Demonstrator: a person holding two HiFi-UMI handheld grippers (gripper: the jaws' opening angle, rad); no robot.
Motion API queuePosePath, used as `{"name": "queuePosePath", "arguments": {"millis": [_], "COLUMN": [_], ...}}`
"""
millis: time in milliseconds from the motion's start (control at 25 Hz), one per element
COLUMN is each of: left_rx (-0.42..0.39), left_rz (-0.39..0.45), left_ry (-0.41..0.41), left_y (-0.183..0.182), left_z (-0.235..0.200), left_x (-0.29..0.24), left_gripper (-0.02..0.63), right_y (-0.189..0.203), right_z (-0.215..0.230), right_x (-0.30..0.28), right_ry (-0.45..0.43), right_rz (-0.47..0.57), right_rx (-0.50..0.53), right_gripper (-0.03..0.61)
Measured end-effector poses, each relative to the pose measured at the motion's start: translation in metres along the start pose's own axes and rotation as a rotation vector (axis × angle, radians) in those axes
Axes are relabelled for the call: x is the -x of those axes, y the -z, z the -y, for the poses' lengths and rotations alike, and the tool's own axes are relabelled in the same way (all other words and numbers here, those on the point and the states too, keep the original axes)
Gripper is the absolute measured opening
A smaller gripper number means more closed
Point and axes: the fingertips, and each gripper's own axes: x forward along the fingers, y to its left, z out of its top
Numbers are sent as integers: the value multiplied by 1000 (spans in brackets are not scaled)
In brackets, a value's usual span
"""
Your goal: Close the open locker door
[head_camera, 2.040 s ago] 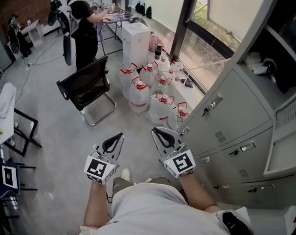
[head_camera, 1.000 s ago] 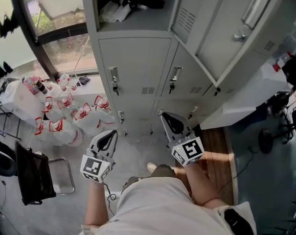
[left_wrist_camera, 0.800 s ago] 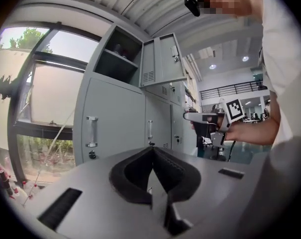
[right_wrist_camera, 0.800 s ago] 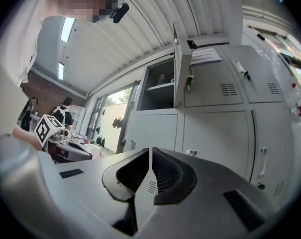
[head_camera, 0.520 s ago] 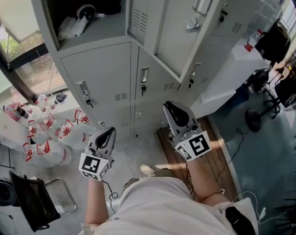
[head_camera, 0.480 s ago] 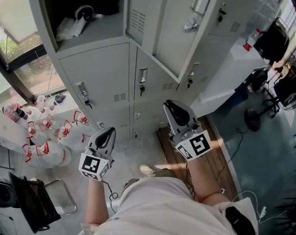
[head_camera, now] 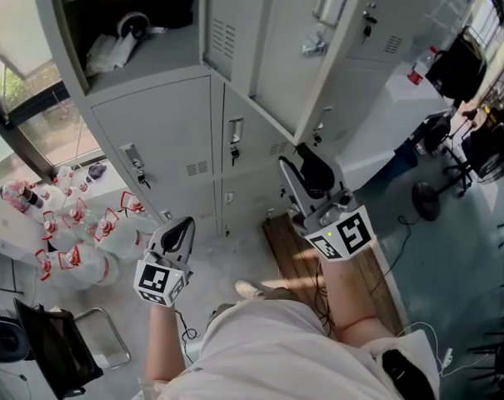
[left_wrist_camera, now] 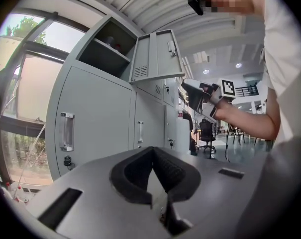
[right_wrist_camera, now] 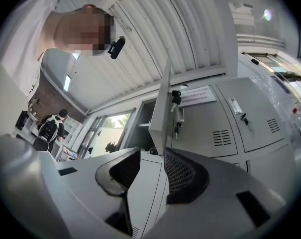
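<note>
Okay, holding the right tongs (head_camera: 301, 175) up just below the open door (head_camera: 260, 40), near its lower free corner, not touching it. With jaws parted, having just been opening, and nothing clamped or caught between them. Probably spread to catch or shove the door's free edge, hence the upward tilt toward it. Holding the left tongs (head_camera: 181, 227) low, well apart from the door on its hinge side, with jaws together on nothing. Likely parked as a spare, since not needed for a one-handed push.

Door swung well out from the top row, hinged beside the exposed compartment (head_camera: 127, 23), so closing not yet begun. White clutter (head_camera: 118, 47) on the shelf behind the door, set back, so probably no snag. Closed doors (head_camera: 164, 132) directly under it; jugs (head_camera: 68, 240) on the floor far below on the hinge side; wooden board (head_camera: 297, 252) below the free edge.

Only in the right gripper view: door edge-on, lined up with the jaw gap, key (right_wrist_camera: 176, 126) hanging at its lock, plus a person (right_wrist_camera: 50, 128) far off past the hinge side. Only in the left gripper view: door seen from the side, with clear air between it and the right tongs. Only in the head view: both tongs at once and the shelf contents.
</note>
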Motion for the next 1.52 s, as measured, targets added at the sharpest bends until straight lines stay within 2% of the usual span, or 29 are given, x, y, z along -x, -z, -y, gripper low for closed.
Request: {"name": "queuePosePath", "arguments": {"millis": [320, 680, 840, 1520], "left_rx": [11, 24, 30, 54], "left_rz": [-7, -10, -7, -1], "left_ry": [-25, -55, -76, -209], "left_y": [3, 7, 8, 12], "left_z": [-6, -12, -17, -46], "left_x": [3, 8, 14, 62], "left_gripper": [3, 4, 3, 4], "right_y": [-26, -32, -35, -36], "right_z": [4, -2, -12, -76], "right_x": [-12, -22, -28, -62], "right_ry": [-29, -56, -86, -234], "right_rz": [103, 146, 156, 188], "right_rx": [9, -10, 0, 31], "right_gripper": [163, 126, 124, 186]}}
